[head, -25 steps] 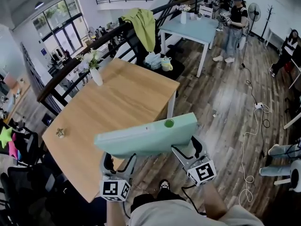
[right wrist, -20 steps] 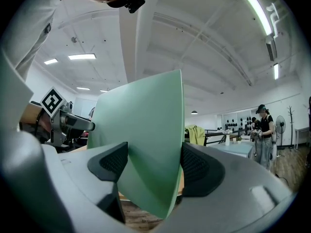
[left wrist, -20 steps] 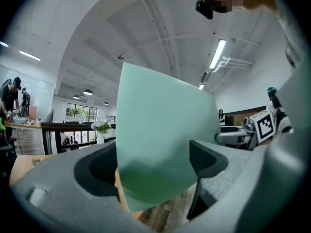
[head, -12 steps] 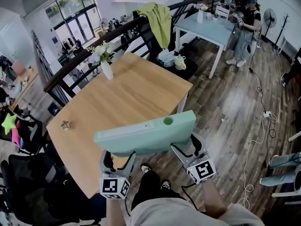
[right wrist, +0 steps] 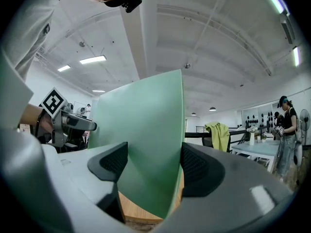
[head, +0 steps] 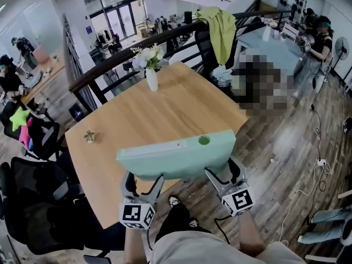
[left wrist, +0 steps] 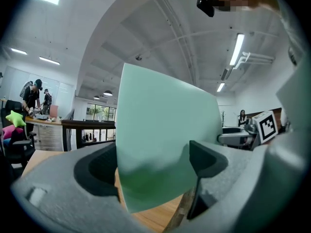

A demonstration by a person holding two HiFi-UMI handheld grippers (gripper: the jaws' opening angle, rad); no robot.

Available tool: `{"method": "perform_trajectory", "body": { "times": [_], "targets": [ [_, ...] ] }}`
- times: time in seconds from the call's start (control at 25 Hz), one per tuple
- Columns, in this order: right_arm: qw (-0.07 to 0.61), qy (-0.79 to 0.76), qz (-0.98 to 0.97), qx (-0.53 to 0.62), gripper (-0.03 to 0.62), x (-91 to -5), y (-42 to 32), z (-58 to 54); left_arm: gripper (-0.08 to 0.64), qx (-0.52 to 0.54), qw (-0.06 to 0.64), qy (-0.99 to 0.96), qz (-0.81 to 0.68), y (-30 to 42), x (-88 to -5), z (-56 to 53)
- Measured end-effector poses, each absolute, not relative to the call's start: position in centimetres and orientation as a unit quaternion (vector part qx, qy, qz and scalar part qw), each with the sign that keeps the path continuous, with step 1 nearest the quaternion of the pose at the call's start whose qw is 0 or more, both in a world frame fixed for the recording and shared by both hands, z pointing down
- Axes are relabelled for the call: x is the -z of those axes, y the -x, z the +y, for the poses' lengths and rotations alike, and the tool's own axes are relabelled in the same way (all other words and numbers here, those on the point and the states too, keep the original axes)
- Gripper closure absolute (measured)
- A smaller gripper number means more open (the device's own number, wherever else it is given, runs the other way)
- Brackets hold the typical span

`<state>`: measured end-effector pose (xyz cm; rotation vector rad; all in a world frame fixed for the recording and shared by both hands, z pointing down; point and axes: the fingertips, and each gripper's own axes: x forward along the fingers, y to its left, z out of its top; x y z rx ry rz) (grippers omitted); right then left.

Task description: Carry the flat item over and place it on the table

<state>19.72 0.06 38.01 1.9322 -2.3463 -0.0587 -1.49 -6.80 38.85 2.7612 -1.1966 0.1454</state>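
Note:
A flat mint-green panel (head: 176, 155) with a green round spot near its right end is held up edge-on over the near edge of the wooden table (head: 159, 114). My left gripper (head: 144, 183) is shut on its lower left edge, and my right gripper (head: 221, 172) is shut on its lower right edge. In the left gripper view the panel (left wrist: 163, 140) fills the gap between the jaws. In the right gripper view the panel (right wrist: 146, 144) stands between both pads, with the table's wood showing just below it.
On the table stand a white vase of flowers (head: 150, 77) at the far side and a small star-shaped object (head: 89, 137) at the left. Black office chairs (head: 33, 202) crowd the left. A dark railing (head: 137, 48) with a yellow-green cloth (head: 220, 26) runs behind the table. People stand far right.
The table has come nearer and more centred under the panel as I walked forward. Both grippers keep the same hold on the panel.

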Motion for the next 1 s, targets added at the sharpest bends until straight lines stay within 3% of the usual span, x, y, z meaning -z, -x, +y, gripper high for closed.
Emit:
{"method": "perform_trajectory", "body": {
  "times": [0.56, 1.0],
  "targets": [
    [0.067, -0.605, -0.793, 0.027, 0.241, -37.2, -17.9, -13.5, 0.091, -0.034, 0.078, -0.901, -0.425, 3.8, -38.8, -18.8],
    [0.064, -0.562, -0.825, 0.014, 0.241, -38.3, -14.7, -18.6, 0.091, -0.04, 0.083, -0.877, -0.472, 7.3, -39.5, -21.7]
  ]
}}
